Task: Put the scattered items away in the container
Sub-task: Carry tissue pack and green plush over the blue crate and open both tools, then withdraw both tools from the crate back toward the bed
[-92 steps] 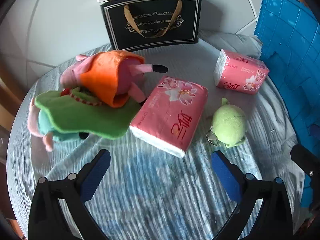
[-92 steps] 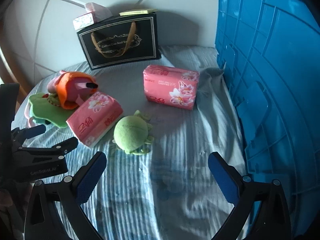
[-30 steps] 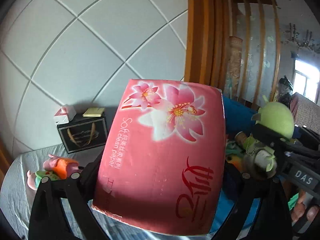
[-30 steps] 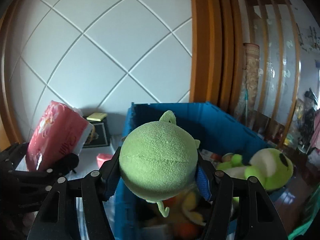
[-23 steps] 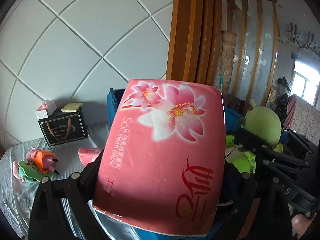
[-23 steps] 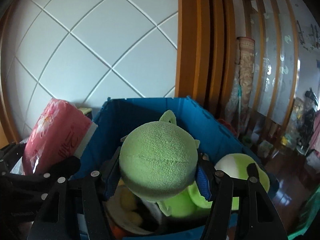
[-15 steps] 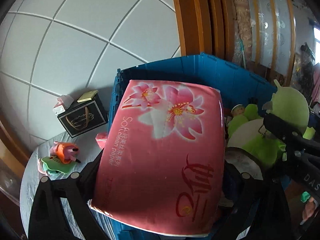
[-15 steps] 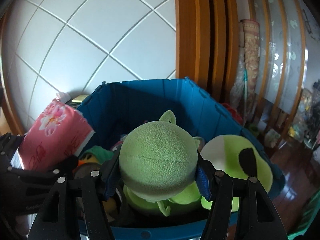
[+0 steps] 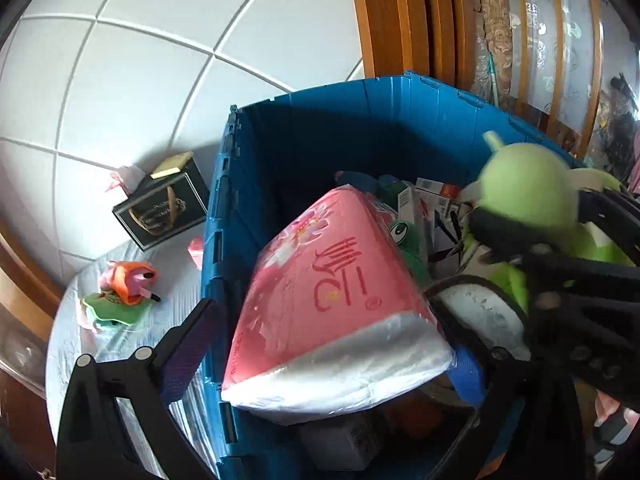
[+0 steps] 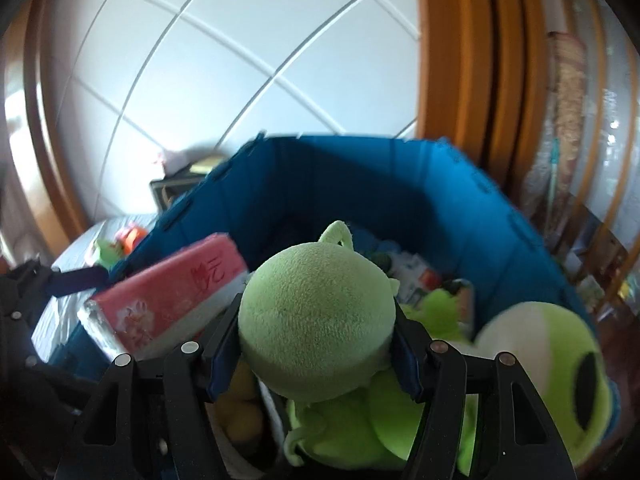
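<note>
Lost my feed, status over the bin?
Left tool opening, pink tissue pack dropping into blue bin. Right tool shut on green plush ball. Bin crowded.

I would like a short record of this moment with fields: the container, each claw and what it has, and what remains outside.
container: blue crate, already holding toys and boxes
left claw: jaws opening; pink tissue pack between them, tipped over the crate, left pad clear of it
right claw: shut on green plush ball, above the crate
remaining outside: orange and green plush toys, black gift bag
</note>
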Demonstrator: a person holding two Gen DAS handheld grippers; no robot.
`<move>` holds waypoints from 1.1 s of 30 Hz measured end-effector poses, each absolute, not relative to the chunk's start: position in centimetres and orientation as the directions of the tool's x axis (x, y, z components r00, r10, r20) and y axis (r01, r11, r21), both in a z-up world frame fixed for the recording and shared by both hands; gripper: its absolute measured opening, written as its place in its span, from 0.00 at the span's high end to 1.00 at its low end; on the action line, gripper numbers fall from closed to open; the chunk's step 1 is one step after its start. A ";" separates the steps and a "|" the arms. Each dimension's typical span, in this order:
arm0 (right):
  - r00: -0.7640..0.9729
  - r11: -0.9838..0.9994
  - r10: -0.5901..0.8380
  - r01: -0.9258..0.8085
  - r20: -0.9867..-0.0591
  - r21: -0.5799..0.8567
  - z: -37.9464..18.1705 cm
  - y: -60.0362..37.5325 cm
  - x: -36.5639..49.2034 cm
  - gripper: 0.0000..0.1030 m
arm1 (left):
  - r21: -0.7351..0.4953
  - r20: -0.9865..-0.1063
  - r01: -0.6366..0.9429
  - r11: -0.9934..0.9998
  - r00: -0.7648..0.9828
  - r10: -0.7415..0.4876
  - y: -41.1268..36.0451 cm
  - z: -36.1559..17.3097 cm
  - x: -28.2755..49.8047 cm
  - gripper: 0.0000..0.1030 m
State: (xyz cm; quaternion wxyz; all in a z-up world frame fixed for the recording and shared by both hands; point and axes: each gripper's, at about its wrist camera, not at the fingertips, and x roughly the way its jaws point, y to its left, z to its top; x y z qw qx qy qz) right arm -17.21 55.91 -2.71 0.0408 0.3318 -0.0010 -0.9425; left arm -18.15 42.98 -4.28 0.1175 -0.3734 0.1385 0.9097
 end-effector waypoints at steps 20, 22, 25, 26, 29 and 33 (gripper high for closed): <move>-0.788 -1.000 -0.023 0.007 -0.615 0.029 -1.3 57.3 -13.8 0.20 | 0.113 -0.690 -0.315 -0.942 -0.707 0.153 42.7 -3.5 -17.7 0.00; -0.794 -1.000 -0.010 -0.006 -0.608 0.025 -0.8 57.6 -12.9 0.19 | 0.107 -0.683 -0.320 -0.941 -0.711 0.164 42.7 -3.2 -17.1 0.00; -0.798 -1.000 0.010 -0.025 -0.602 0.017 -0.4 57.9 -11.7 0.17 | 0.099 -0.676 -0.325 -0.940 -0.715 0.176 42.7 -2.9 -16.3 0.00; -0.797 -0.999 0.018 -0.033 -0.603 0.014 -0.3 58.0 -11.5 0.17 | 0.097 -0.674 -0.327 -0.940 -0.716 0.179 42.6 -2.8 -16.0 0.00; -0.800 -0.999 0.032 -0.050 -0.599 0.012 0.0 58.2 -10.5 0.14 | 0.086 -0.664 -0.325 -0.942 -0.724 0.190 42.2 -2.4 -15.2 0.00; -0.810 -0.998 0.049 -0.065 -0.584 0.006 0.5 58.1 -9.4 0.00 | 0.077 -0.648 -0.320 -0.944 -0.736 0.197 41.5 -1.8 -14.2 0.00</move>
